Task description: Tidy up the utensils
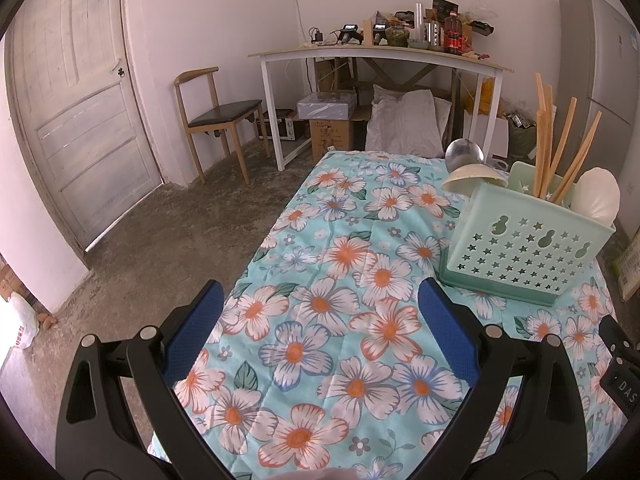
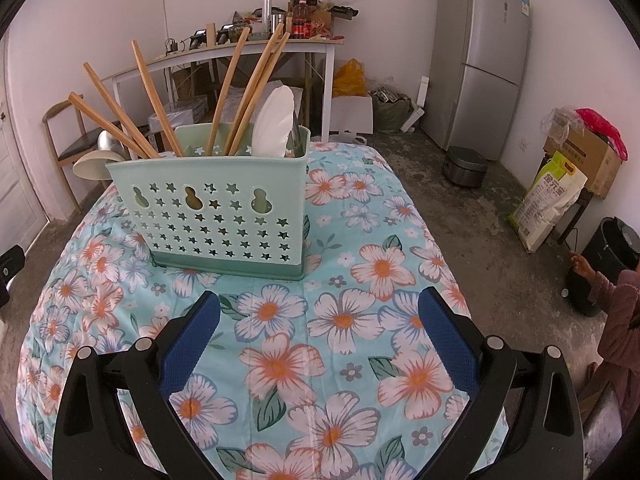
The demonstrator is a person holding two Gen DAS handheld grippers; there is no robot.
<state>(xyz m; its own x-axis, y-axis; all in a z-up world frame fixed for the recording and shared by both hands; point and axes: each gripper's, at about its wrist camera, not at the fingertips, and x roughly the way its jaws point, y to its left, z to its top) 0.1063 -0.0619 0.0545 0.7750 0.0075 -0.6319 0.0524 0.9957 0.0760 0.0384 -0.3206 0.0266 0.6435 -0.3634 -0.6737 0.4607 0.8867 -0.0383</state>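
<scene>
A mint green utensil holder (image 2: 224, 220) with star cut-outs stands upright on the floral tablecloth (image 2: 340, 320); it also shows in the left wrist view (image 1: 528, 248). It holds several wooden chopsticks (image 2: 228, 92), a white spoon (image 2: 274, 122), and at its left end a cream ladle (image 2: 94, 164) and a metal ladle (image 2: 106, 142). The chopsticks (image 1: 556, 152) and the white spoon (image 1: 598, 198) show in the left wrist view too. My right gripper (image 2: 320, 320) is open and empty, just in front of the holder. My left gripper (image 1: 320, 316) is open and empty, to the holder's left.
A white desk (image 1: 380, 56) with clutter stands at the back wall, with boxes under it and a wooden chair (image 1: 216, 116) beside it. A fridge (image 2: 480, 56) stands at the right. A rice bag (image 2: 548, 200) and a person's arm (image 2: 612, 292) are at the far right.
</scene>
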